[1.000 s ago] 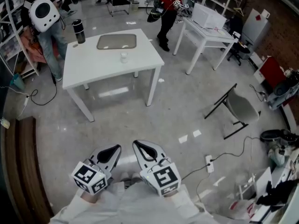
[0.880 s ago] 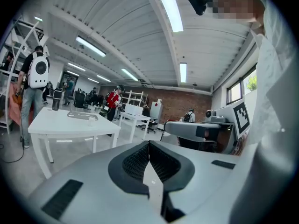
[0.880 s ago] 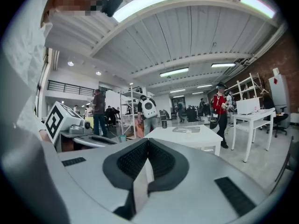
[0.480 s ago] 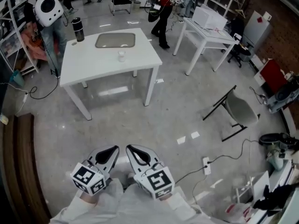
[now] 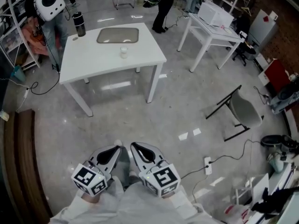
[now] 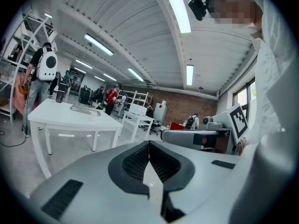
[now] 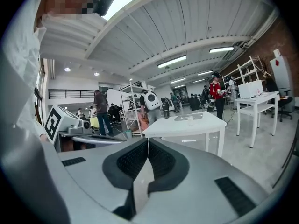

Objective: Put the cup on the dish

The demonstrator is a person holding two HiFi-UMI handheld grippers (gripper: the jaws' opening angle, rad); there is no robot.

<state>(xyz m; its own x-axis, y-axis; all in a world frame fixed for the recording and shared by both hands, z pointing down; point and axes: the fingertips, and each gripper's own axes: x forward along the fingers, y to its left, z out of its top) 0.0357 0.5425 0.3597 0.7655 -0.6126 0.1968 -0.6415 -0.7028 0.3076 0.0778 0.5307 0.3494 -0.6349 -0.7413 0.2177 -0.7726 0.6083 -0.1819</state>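
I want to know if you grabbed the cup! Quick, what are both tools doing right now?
Left tool: closed, holding nothing.
Right tool: closed, holding nothing.

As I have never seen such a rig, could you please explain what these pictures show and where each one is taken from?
There is no robot here: a person holds a two-jaw gripper in each hand. One picture comes from a camera on the person's head, looking down at the left gripper and the right gripper over the floor. The other two come from cameras riding on each gripper. Both grippers are shut and hold nothing. Some way ahead stands a white table bearing a small cup, a grey rectangular dish and a dark bottle.
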